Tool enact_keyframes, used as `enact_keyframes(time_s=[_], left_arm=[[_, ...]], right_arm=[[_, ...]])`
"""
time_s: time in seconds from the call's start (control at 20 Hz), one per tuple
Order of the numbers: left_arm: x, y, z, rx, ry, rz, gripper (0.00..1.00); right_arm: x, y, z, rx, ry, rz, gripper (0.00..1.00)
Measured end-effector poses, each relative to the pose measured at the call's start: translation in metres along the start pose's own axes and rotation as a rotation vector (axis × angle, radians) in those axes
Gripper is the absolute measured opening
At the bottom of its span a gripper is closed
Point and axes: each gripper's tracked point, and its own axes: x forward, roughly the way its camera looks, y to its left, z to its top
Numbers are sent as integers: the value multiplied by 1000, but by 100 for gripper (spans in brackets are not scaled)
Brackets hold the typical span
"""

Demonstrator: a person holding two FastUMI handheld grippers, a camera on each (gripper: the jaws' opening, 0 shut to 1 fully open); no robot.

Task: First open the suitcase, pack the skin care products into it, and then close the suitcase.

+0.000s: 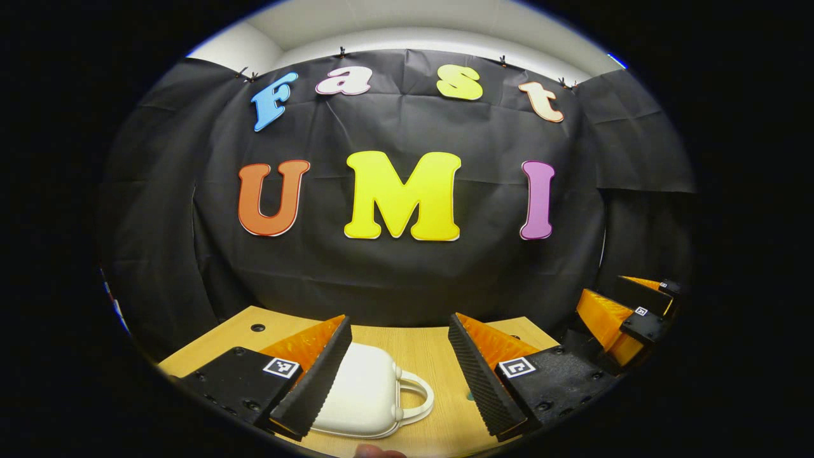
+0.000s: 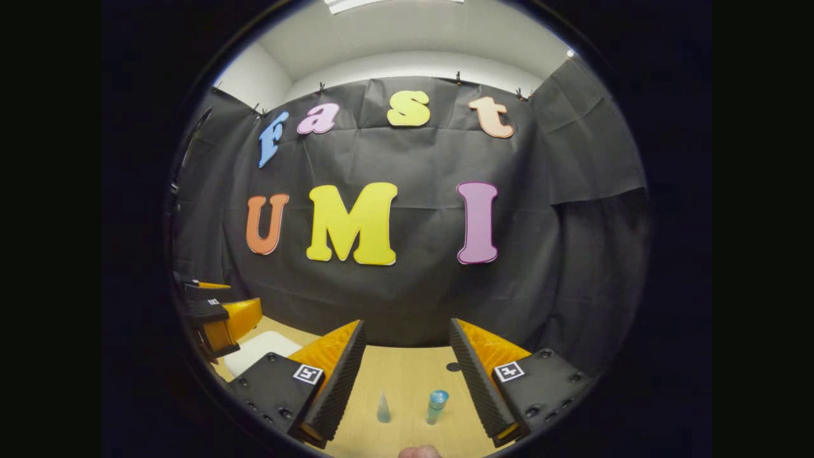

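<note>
Left gripper view, near to far: the left gripper [image 1: 399, 366] hangs above the table w/ its two fingers spread wide, nothing between them. Directly below & ahead lies the suitcase [image 1: 362, 397], a small white hard-shell case, lying flat w/ lid down, its looped handle pointing to the right in this view. The case's left part sits behind the left finger [image 1: 315, 375]. A fingertip of the person's hand [image 1: 379, 452] pokes in at the bottom edge. At far right, the right gripper [image 1: 626, 312] shows side-on at about the same height; its own view settles how it stands.

Right gripper view, near to far: the right gripper [image 2: 407, 372] also hangs released, fingers well apart, gripping nothing. Between them, on the table, stand two skin care items: a small pale cone-shaped bottle [image 2: 383, 408] & just beside it, to its right, a clear tube w/ a blue cap [image 2: 436, 407], both upright, not touching. Another bit of hand [image 2: 418, 452] sits at the bottom edge. At left, the other gripper appears, w/ a corner of the white case on the table just under it, well apart from the two bottles.

Surface & room: a light wood-grain table [image 1: 420, 356] w/ a round cable hole [image 1: 257, 327] near the back left corner; a second hole [image 2: 453, 367] at the rear in the right gripper view. Behind it, a black cloth wall [image 1: 407, 273], clipped along the top, then white wall & ceiling [image 2: 407, 38] above.
</note>
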Motion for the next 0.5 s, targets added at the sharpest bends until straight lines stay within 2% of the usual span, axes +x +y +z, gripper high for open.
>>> enact_keyframes(time_s=[0.25,0.35,0.5], left_arm=[[6,-10,-14,54,24,-29,98],[12,-18,-24,150,29,-57,98],[20,-36,-69,287,136,-127,98]], right_arm=[[1,-10,-10,-27,24,-3,79],[0,-26,-19,-56,46,-21,79],[-2,-62,-30,-97,82,-64,79]])
